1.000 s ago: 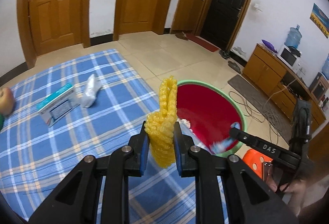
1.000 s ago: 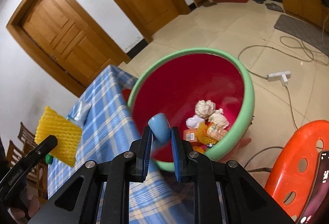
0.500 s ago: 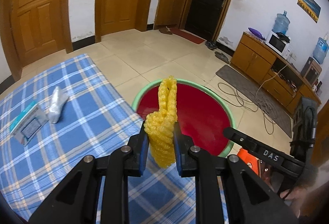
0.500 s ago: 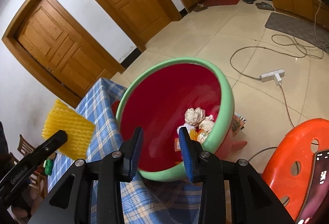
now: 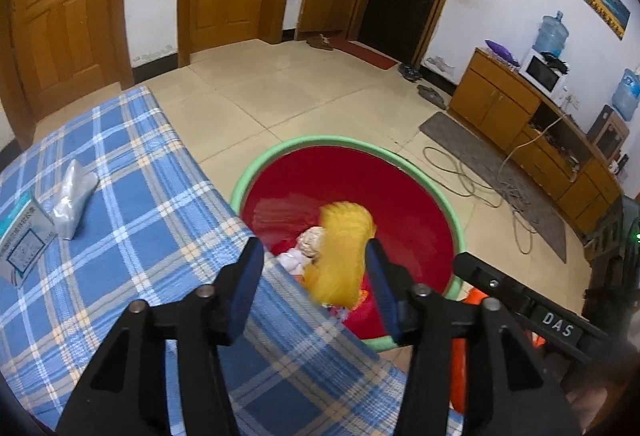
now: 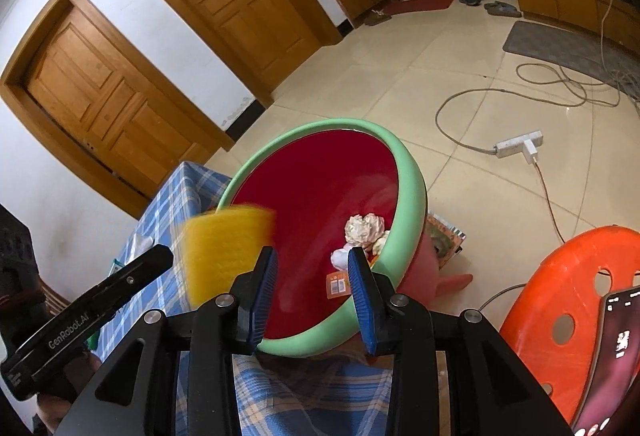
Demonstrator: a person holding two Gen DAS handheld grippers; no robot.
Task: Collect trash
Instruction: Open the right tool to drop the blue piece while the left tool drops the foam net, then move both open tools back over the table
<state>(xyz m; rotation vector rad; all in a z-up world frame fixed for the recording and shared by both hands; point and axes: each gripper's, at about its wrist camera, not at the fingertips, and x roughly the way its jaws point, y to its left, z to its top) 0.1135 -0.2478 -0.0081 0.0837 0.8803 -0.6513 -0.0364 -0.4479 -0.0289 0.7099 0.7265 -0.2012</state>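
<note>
A red basin with a green rim (image 5: 436, 191) (image 6: 412, 171) stands beside the blue checked table (image 5: 132, 220). Crumpled paper and wrappers (image 6: 362, 230) lie in it. My left gripper (image 5: 314, 276) is open above the table edge; a blurred yellow foam net (image 5: 344, 252) (image 6: 228, 248) falls free between its fingers toward the basin. My right gripper (image 6: 312, 276) is open and empty over the basin's near rim. A white box (image 5: 22, 236) and a silver wrapper (image 5: 74, 191) lie on the table at left.
An orange plastic stool (image 6: 576, 296) stands right of the basin, with a phone (image 6: 612, 352) by it. Cables and a power strip (image 6: 520, 145) lie on the tiled floor. Wooden doors and a low cabinet (image 5: 532, 119) line the walls.
The left gripper opened and let go of the yellow foam net, which now falls toward the basin. The right gripper opened earlier, dropping its blue item, and has opened wider.
</note>
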